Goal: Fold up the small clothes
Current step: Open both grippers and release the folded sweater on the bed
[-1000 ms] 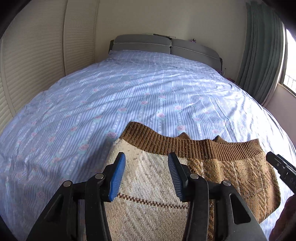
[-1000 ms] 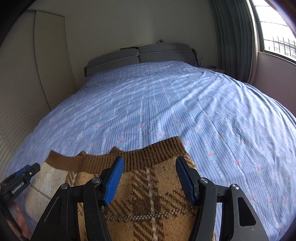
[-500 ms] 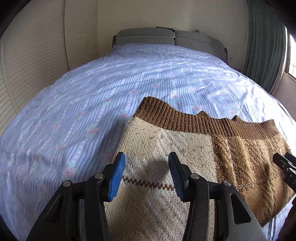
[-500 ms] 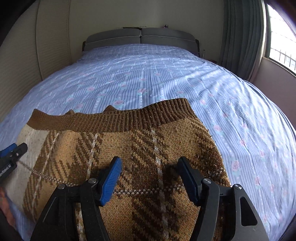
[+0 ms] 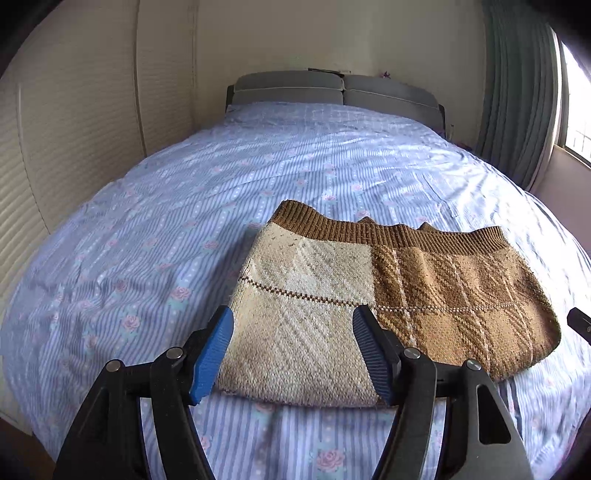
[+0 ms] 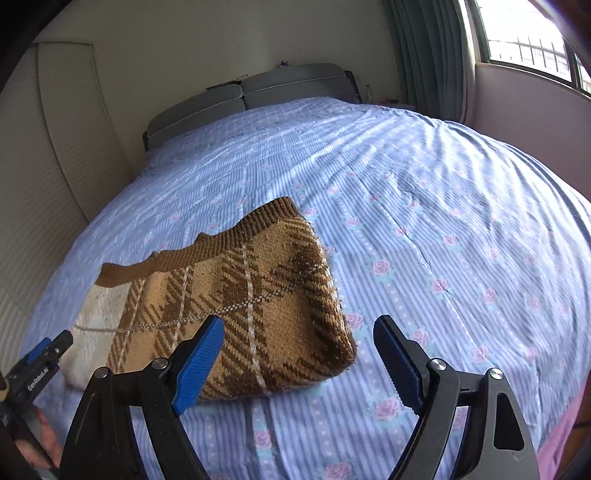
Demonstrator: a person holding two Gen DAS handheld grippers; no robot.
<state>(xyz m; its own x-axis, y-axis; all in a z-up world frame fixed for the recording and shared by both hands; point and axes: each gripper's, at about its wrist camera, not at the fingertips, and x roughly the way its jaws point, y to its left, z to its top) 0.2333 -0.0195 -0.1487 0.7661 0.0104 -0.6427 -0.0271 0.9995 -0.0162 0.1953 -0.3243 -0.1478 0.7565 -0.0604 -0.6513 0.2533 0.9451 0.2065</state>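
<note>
A small knitted sweater [image 5: 388, 291], cream on the left and brown plaid on the right with a dark ribbed hem at the far edge, lies folded flat on the bed. It also shows in the right wrist view [image 6: 236, 310]. My left gripper [image 5: 293, 354] is open and empty, just above the sweater's near left edge. My right gripper [image 6: 299, 362] is open and empty, over the sweater's near right corner. The left gripper's tip [image 6: 40, 354] shows at the left edge of the right wrist view.
The bed [image 5: 184, 206] has a blue striped sheet with pink roses and a grey headboard [image 5: 332, 90]. Louvred wardrobe doors [image 5: 74, 122] stand to the left. Green curtains [image 5: 517, 92] and a window [image 6: 524, 33] are on the right.
Both grippers have drawn back and up from the sweater. It now lies folded on the bed with its near edge in view. Both stay open.
</note>
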